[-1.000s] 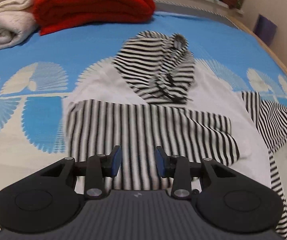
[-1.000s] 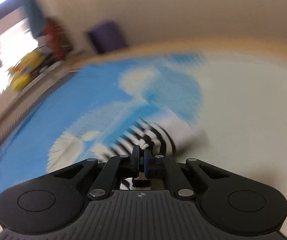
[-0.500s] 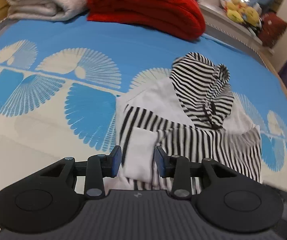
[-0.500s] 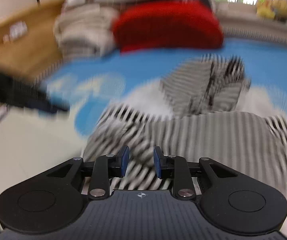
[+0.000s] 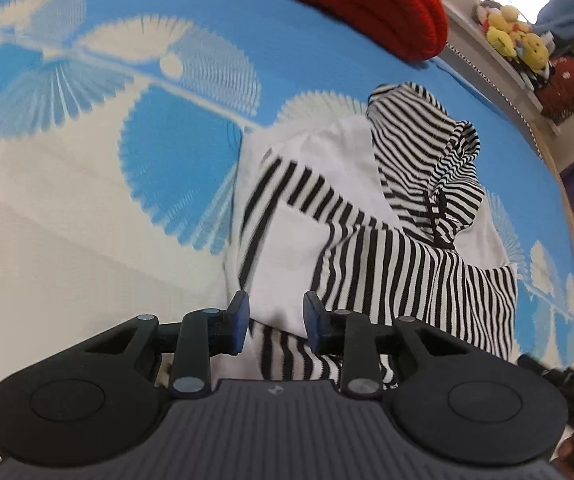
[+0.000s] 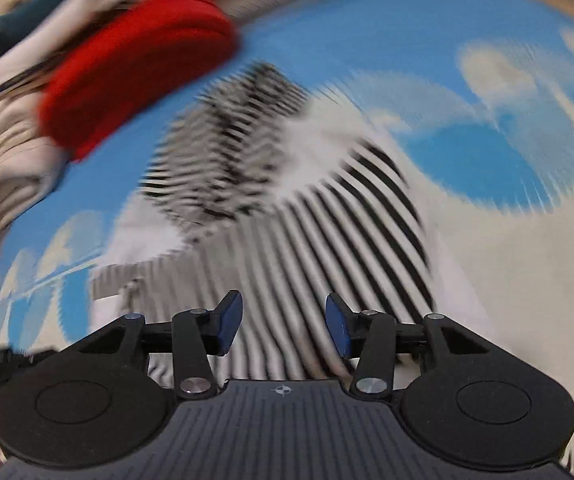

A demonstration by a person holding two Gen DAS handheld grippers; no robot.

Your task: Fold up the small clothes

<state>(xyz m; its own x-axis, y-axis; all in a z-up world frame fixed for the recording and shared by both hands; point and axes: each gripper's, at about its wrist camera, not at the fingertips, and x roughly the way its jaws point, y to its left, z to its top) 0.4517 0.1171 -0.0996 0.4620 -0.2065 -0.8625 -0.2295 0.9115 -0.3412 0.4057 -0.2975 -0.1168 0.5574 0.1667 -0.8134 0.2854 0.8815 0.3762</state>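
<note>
A small black-and-white striped hooded garment (image 5: pixel 387 240) lies on the blue and cream bedspread (image 5: pixel 87 208), its hood (image 5: pixel 427 152) pointing away and both sleeves folded across the body. My left gripper (image 5: pixel 276 322) hovers over its near left corner, jaws closing, with a white cuff and striped fabric between the pads but not pinched. In the blurred right wrist view the same garment (image 6: pixel 307 248) spreads ahead, and my right gripper (image 6: pixel 283 326) hangs over its lower edge with jaws opening and nothing gripped.
A folded red blanket (image 5: pixel 347 4) and cream folded linens (image 6: pixel 3 152) lie beyond the garment. Yellow plush toys (image 5: pixel 515 40) sit on a ledge at the far right. The other gripper's black body (image 5: pixel 567 384) shows at the lower right.
The right gripper let go of the striped sleeve, which now lies folded over the body, and swung back over the garment. My left gripper shifted toward the garment's left corner and narrowed.
</note>
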